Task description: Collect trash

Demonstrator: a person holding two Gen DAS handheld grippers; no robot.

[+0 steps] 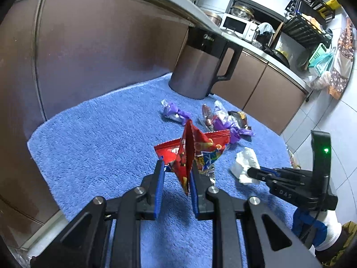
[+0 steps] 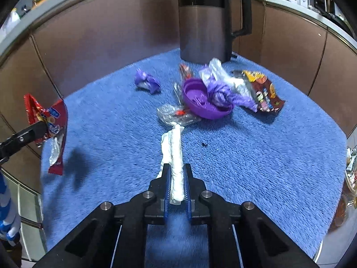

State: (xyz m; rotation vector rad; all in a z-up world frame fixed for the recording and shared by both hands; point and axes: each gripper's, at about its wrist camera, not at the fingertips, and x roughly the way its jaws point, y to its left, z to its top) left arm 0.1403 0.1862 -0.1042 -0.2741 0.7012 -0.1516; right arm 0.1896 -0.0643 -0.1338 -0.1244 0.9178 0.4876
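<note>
Left tool (image 1: 176, 174) clamped on red snack bag (image 1: 187, 154), held up off blue towel (image 1: 100, 147). Right tool (image 2: 177, 174) clamped on white tissue wad (image 2: 175, 156), near centre. Farther: purple bowl (image 2: 200, 102), purple wrappers (image 2: 147, 82), dark chip bag (image 2: 265, 93). Steel jug (image 2: 205, 24) at far edge.

A bright blue shaggy mat (image 2: 245, 167) fills the middle of both views. Behind it run plain brown cabinet fronts (image 2: 100, 44). The snack wrapper (image 1: 189, 154) is red with yellow and blue print. The tissue (image 2: 176, 156) at centre is white. Toward the upper right of the right wrist view lie a purple bowl (image 2: 200, 102), a lilac crumpled wrapper (image 2: 147, 82) and a dark red, orange-patterned packet (image 2: 265, 96). The gripper pads (image 2: 167, 189) are blue on black.
</note>
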